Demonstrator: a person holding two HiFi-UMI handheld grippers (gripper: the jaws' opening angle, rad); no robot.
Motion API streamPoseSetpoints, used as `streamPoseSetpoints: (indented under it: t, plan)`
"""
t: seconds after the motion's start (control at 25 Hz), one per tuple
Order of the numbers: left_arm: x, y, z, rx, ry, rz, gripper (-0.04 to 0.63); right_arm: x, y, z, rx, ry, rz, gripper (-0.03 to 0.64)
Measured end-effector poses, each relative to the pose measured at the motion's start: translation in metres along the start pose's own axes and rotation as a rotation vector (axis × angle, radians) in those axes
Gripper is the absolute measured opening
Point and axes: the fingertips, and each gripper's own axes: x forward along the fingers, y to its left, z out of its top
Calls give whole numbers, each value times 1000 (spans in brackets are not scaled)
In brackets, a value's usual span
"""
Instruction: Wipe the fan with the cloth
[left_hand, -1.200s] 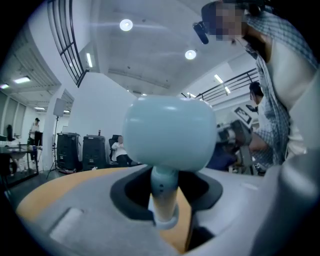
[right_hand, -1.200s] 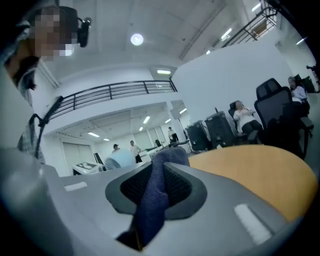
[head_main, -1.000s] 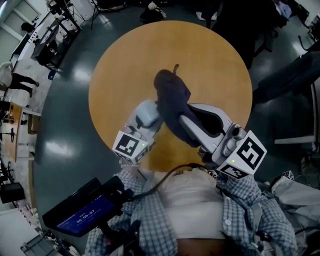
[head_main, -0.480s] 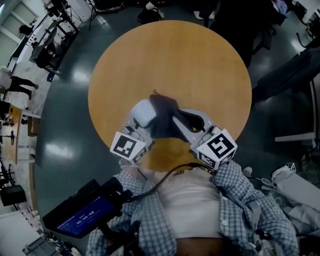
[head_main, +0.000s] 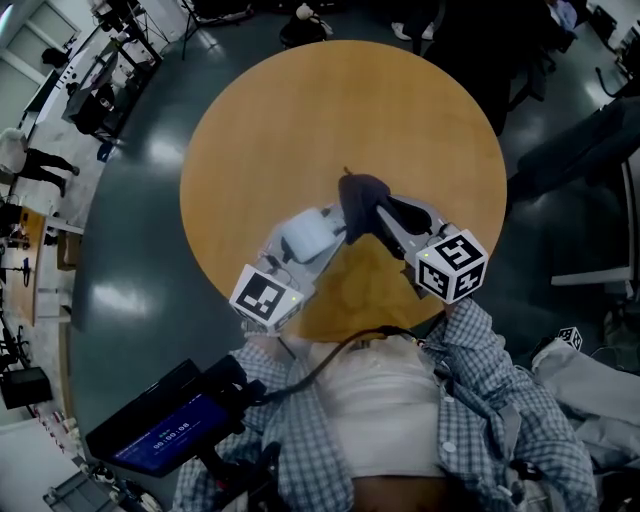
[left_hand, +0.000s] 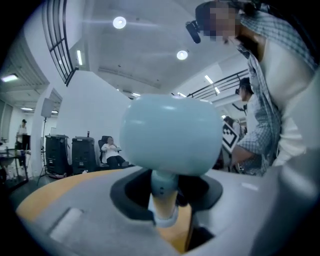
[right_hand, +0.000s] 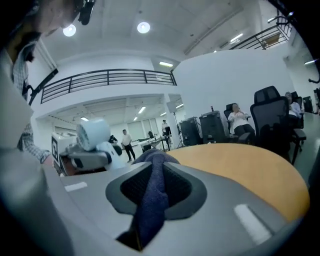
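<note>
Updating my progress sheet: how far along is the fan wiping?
Both pickups look done: the left gripper is shut on the fan by its stem, the right gripper on the cloth. In hand: the cloth is held right beside the fan over the table; contact is unclear. The wiping itself seems left.

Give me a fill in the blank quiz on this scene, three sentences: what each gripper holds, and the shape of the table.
1. The left gripper is shut on the stem of a small pale blue ____.
2. The right gripper pinches a dark blue ____.
3. The top of the wooden table below both grippers is ____ in shape.

Missing words: fan; cloth; round.
</note>
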Motion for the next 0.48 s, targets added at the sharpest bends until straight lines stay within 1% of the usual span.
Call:
streamPoseSetpoints:
  t: [0.08,0.16,0.24,0.28,0.36,0.4,0.48]
  plan:
    - [1,-3,-3,12,3,-22,144,-13,2,43,-20,-75,11,67]
    - [2,-4,-6,21,12,-27,144,-21,16,97,-74,-160,52,67]
    - [2,-4,-5,29,18,-26,144,-24,40,149,-139,-242,122,67]
    - [2,-5,-5,36,16,-31,144,-24,55,170,-168,-276,171,67]
    - [4,-8,-5,43,20,-44,144,-20,90,195,-204,-316,290,67]
    - [5,-9,-5,49,20,-47,144,-17,106,199,-207,-317,351,67]
    - [8,-11,-4,60,20,-52,144,-9,131,188,-202,-276,452,67]
